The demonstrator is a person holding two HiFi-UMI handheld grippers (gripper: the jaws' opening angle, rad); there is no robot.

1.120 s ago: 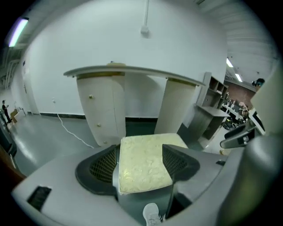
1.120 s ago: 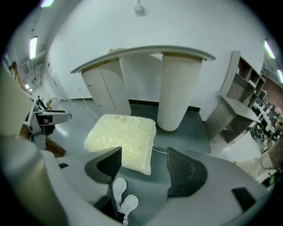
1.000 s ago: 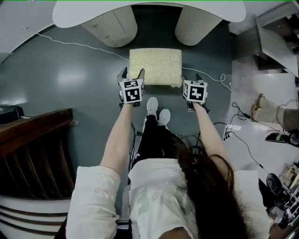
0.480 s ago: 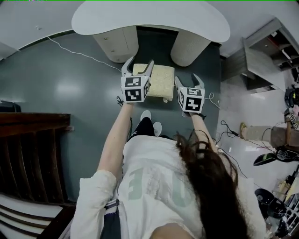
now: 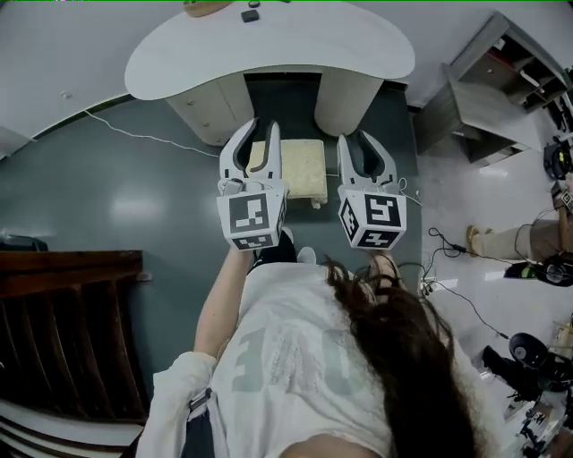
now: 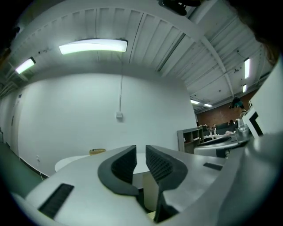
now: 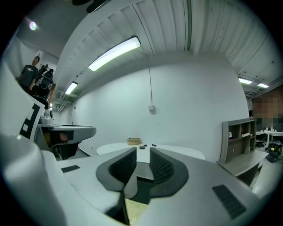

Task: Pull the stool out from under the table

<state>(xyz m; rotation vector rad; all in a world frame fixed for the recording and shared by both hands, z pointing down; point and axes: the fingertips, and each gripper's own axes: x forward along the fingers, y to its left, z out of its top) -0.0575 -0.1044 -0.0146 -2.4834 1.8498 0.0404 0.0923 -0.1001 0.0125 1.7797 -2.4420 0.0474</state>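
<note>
The stool [image 5: 303,165], with a cream padded square seat, stands on the dark floor in front of the white table [image 5: 269,54], between the table's two pedestals. Both grippers are lifted well above it and hold nothing. The jaws of my left gripper [image 5: 260,134] are closing to a narrow gap, with nothing between the pads. The jaws of my right gripper [image 5: 358,143] are closing the same way and are also empty. The left gripper [image 6: 140,152] points at the table top [image 6: 75,161] and the white wall. Below the right gripper [image 7: 142,154], a corner of the stool [image 7: 135,212] shows.
A white cable [image 5: 134,134] runs over the floor at the left. A dark wooden railing [image 5: 63,331] stands at the lower left. Grey shelves [image 5: 501,80], loose cables [image 5: 448,268] and another person's leg [image 5: 524,237] are at the right. Small items [image 5: 251,13] lie on the table.
Both grippers have left the stool's sides and risen toward the head camera as the person straightened up. Both pairs of jaws have narrowed. The stool now looks smaller and farther below.
</note>
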